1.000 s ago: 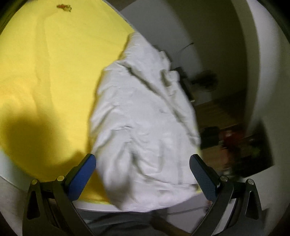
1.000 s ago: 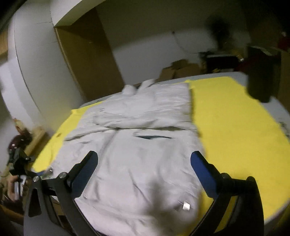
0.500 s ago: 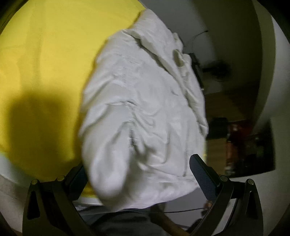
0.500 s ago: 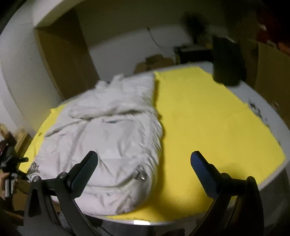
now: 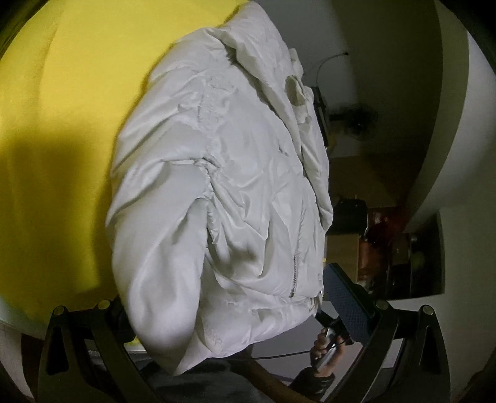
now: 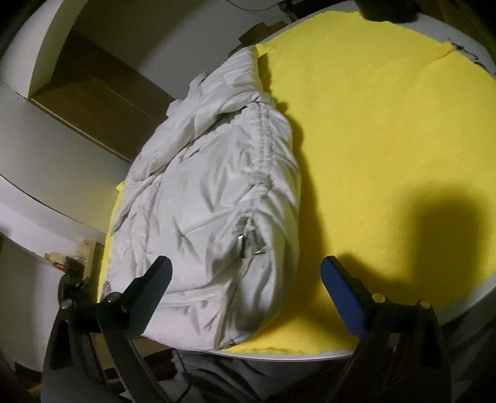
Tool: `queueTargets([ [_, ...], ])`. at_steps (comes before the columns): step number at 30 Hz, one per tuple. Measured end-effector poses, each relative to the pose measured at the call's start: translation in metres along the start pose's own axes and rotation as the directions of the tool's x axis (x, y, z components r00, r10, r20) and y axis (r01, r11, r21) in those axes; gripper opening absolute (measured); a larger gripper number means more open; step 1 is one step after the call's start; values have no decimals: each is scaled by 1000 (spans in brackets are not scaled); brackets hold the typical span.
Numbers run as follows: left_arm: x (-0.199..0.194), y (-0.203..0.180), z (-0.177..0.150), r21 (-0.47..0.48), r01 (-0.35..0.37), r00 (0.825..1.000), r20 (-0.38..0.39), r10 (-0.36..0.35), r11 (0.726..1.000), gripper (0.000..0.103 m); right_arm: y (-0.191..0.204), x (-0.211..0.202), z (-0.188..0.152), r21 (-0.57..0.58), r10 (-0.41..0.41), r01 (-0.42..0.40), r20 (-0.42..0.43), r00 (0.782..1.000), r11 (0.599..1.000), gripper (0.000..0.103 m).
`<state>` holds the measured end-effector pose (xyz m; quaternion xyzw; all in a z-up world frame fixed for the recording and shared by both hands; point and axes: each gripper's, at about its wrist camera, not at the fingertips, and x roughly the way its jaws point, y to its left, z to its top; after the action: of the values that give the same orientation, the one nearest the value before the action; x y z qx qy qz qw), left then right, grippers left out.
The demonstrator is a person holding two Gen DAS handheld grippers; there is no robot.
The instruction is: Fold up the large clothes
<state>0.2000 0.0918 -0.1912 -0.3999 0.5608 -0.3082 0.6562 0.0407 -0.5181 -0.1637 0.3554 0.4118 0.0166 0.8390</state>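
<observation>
A white puffy jacket (image 5: 223, 186) lies folded lengthwise on a yellow cloth (image 5: 62, 124) over a round table. It also shows in the right wrist view (image 6: 210, 198), on the left part of the yellow cloth (image 6: 387, 124). My left gripper (image 5: 229, 297) is open, and the jacket's near hem bulges between its fingers and hides the left one. My right gripper (image 6: 245, 279) is open and empty just above the jacket's near hem, which hangs a little over the table edge. A zipper pull (image 6: 248, 241) shows at that hem.
The white table rim (image 6: 465, 297) curves around the front right. A brown cabinet (image 6: 102, 99) and white wall stand behind the table. A dark object (image 6: 387, 9) sits at the far edge. Shelves with clutter (image 5: 396, 248) stand at the right in the left wrist view.
The jacket's right half has been folded over onto the left half, making it narrower. Both grippers stayed open and moved closer to the near hem; the right view swung toward the bare yellow cloth.
</observation>
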Motion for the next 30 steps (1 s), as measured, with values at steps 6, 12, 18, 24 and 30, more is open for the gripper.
queueTargets([
  [6, -4, -5, -6, 22, 17, 1000, -4, -17, 1000, 102, 3, 2, -4, -8, 22, -22, -3, 1000, 1000, 96],
  [12, 7, 1, -12, 0, 61, 997, -43, -61, 998, 102, 10, 5, -8, -29, 28, -28, 1, 1000, 999, 95],
  [18, 6, -1, -9, 23, -5, 1000, -14, 5, 1000, 100, 18, 1, -9, -70, -30, 33, 42, 999, 997, 75],
  [24, 5, -20, 3, 107, -111, 994, -7, 112, 988, 97, 16, 7, -7, -52, -44, 45, 30, 999, 998, 74],
  [30, 15, -16, 9, 121, -228, 972, -26, 232, 966, 42, 18, 15, -6, -50, -46, 47, 19, 999, 998, 71],
])
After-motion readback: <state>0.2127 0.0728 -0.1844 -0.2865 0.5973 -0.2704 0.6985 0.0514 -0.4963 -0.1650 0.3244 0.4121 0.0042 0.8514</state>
